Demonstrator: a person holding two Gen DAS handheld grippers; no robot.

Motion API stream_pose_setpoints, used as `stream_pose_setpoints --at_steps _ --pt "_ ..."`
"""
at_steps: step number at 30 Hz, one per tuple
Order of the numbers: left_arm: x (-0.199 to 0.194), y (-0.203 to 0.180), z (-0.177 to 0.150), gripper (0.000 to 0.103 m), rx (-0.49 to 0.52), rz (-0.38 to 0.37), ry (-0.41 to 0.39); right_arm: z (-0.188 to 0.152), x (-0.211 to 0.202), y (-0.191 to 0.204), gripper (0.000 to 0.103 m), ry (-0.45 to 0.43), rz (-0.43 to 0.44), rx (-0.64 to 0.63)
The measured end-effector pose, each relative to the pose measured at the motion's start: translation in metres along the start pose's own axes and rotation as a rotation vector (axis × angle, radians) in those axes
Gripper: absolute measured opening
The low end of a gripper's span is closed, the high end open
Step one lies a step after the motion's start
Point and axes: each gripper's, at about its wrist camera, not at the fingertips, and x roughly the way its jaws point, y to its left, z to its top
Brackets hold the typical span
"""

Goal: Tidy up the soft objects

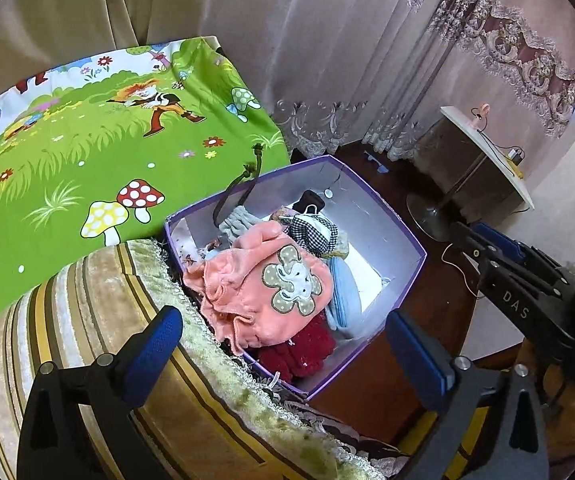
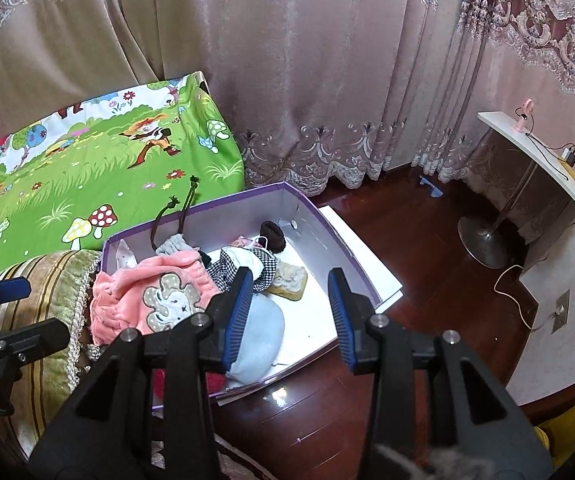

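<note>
**Soft things piled in the purple box, both sets of fingers empty**

Pink fleece garment (image 1: 263, 284) with a flower patch lying on top of the heap inside the purple box (image 1: 383, 216), at the box's near-left corner, against the striped cushion (image 1: 87, 320). Beside it in the box: a checked cloth (image 1: 315, 232), a pale blue item (image 2: 259, 328), a red knit (image 1: 299, 348) under the pink, a dark brown knit (image 2: 273, 234) toward the far wall. Box on the wooden floor (image 2: 427, 264), next to the green cartoon sheet (image 1: 87, 152).

Left gripper (image 1: 283, 346) spread wide over the box's near edge, nothing between the fingers. Right gripper (image 2: 291, 312) partly open above the blue item, gripping nothing.

Best done by tucking loose folds down inside the walls and keeping the dark cords (image 2: 171, 216) at the far-left rim from hanging out; possibly part of a garment, hard to tell.

Readable: "DAS" on the right gripper's body.
</note>
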Motion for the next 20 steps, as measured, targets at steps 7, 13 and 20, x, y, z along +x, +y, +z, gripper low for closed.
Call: stream_pose_setpoints --at_steps 7,13,20 --pt "-0.0008 -0.0016 0.0001 0.103 0.008 -0.002 -0.003 0.0005 0.0008 0.0000 0.043 0.002 0.002 -0.001" --pt "-0.0004 -0.0017 -0.0005 0.103 0.012 -0.008 -0.001 -0.0005 0.0023 0.0007 0.043 0.005 0.007 -0.003" --pt "-0.0028 -0.0037 -0.0023 0.103 0.026 -0.009 -0.022 -0.0006 0.0035 -0.0005 0.043 0.006 0.004 0.001"
